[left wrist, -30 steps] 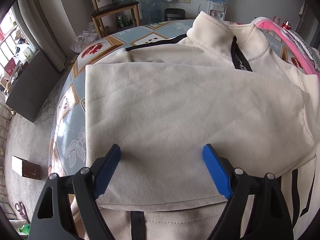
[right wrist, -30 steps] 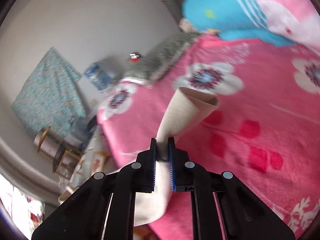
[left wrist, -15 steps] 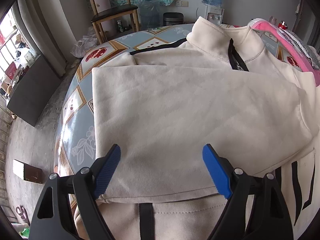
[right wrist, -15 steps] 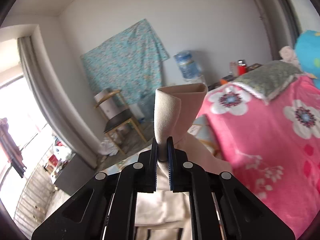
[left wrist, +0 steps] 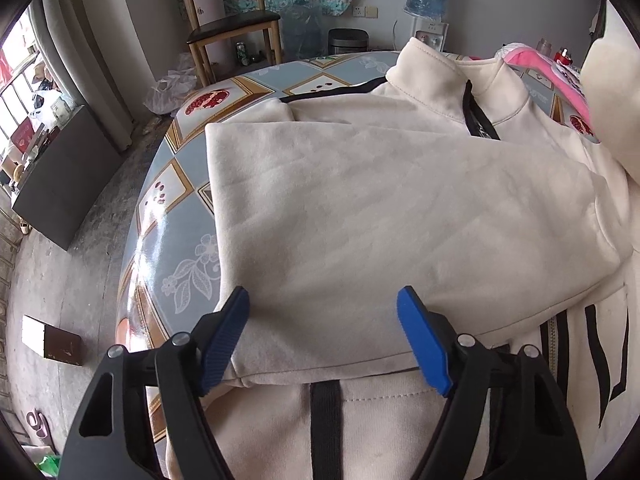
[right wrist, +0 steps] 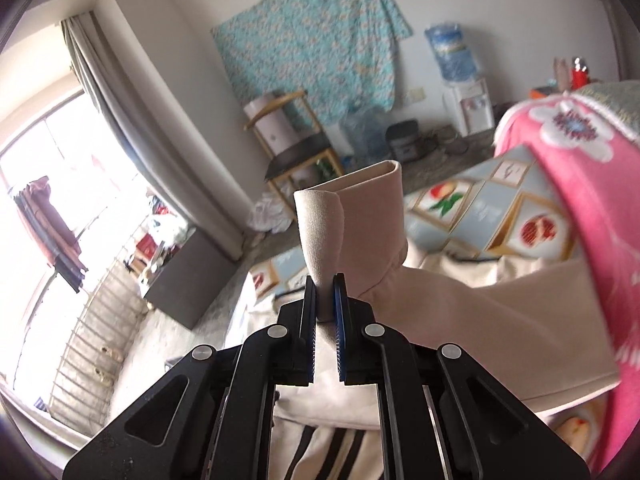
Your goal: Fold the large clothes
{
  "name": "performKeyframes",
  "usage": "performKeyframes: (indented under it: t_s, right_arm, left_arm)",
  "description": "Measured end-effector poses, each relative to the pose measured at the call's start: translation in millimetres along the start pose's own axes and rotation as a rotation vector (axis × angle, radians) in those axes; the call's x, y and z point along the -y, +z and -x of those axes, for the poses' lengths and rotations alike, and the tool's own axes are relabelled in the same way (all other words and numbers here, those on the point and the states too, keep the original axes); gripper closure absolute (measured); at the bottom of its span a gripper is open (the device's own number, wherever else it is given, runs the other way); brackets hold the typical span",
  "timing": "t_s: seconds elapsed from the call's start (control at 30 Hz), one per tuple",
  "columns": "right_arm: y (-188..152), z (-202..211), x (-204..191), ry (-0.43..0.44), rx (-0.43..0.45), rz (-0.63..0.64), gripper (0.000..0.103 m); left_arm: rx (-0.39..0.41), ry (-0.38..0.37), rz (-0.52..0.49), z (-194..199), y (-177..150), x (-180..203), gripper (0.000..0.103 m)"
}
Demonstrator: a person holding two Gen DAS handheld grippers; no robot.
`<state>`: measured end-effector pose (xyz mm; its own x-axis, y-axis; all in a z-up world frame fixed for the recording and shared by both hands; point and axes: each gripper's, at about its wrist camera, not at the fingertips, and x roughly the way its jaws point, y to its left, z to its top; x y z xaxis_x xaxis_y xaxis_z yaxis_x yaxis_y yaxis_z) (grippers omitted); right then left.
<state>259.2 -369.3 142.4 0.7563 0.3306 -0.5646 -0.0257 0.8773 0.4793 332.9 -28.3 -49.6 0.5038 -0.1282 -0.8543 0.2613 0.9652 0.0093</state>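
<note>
Sweatshirt lies under closing, empty left tongs; right tongs clench its raised cuff.

Cream jacket with black stripes, blue-grey tablecloth with fruit tiles, pink floral blanket

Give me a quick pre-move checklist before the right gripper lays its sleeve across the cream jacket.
1. Right gripper grip: jaws clamped on the sleeve cuff. Ok.
2. Sleeve lifted off the table: raised, cuff standing above the jaws. Ok.
3. Left gripper out of the way: not ok. It hangs over the folded panel, jaws closing with no cloth pinched.
4. First fold lying flat: panel smooth across the jacket body. Ok.
5. Collar flat and straight: ok.
6. Pink blanket clear of the sleeve's path: cannot tell.
</note>
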Motion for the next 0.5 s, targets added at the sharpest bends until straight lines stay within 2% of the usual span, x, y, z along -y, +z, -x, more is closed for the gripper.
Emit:
performKeyframes:
  t_s: [0.23, 0.33, 0.43, 0.5]
  right_arm:
    - [-61, -79, -18, -0.011, -0.210, 0.032, 0.094]
    - [-88, -102, -19, -0.002, -0.293, 0.025, 0.090]
    - [-108, -111, -18, 0.013, -0.343, 0.017, 0.074]
    - [-117, -110, -15, 0.029, -0.351, 0.003, 0.056]
  left_arm:
    - [0.053, -0.091, 0.028, 27, -5, -12, 0.032]
    - [0.068, -0.140, 0.030, 38, -4, -10, 0.035]
    - [0.072, -0.193, 0.036, 44, -1, -5, 0.036]
    - [0.068, -0.239, 0.043, 45, 2, -3, 0.037]
